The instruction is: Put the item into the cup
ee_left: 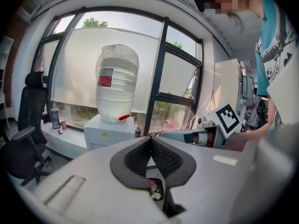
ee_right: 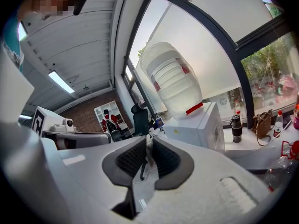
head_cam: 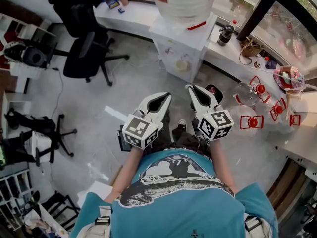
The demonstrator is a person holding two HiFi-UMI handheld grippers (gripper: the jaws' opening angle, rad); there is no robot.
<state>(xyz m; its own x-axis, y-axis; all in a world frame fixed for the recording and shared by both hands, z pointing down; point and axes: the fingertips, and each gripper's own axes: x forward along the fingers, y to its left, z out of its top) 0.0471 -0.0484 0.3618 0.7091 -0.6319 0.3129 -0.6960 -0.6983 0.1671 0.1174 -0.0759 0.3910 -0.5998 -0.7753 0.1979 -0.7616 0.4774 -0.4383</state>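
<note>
The left hand-held gripper [head_cam: 166, 96] and the right hand-held gripper [head_cam: 191, 88] are held side by side at the chest, each pressed together on nothing. Small red items [head_cam: 252, 122] sit right of them, well apart; which one is the task's I cannot tell.

Daylight from the windows [ee_left: 117, 50] at 12 o'clock supplies nearly all illumination. The panes are close to overexposed and backlight the translucent water bottle [ee_left: 117, 83]. In the right gripper view a ceiling lamp [ee_right: 60, 81] at 9 o'clock adds a small bright strip. In the head view the floor [head_cam: 133, 78] is evenly lit, with soft shadow beneath the office chair [head_cam: 84, 53]. Both gripper views show fisheye bowing and black corner vignetting. The left tongs [ee_left: 150, 139] and right tongs [ee_right: 148, 140], nearest the lens, render slightly soft.
</note>
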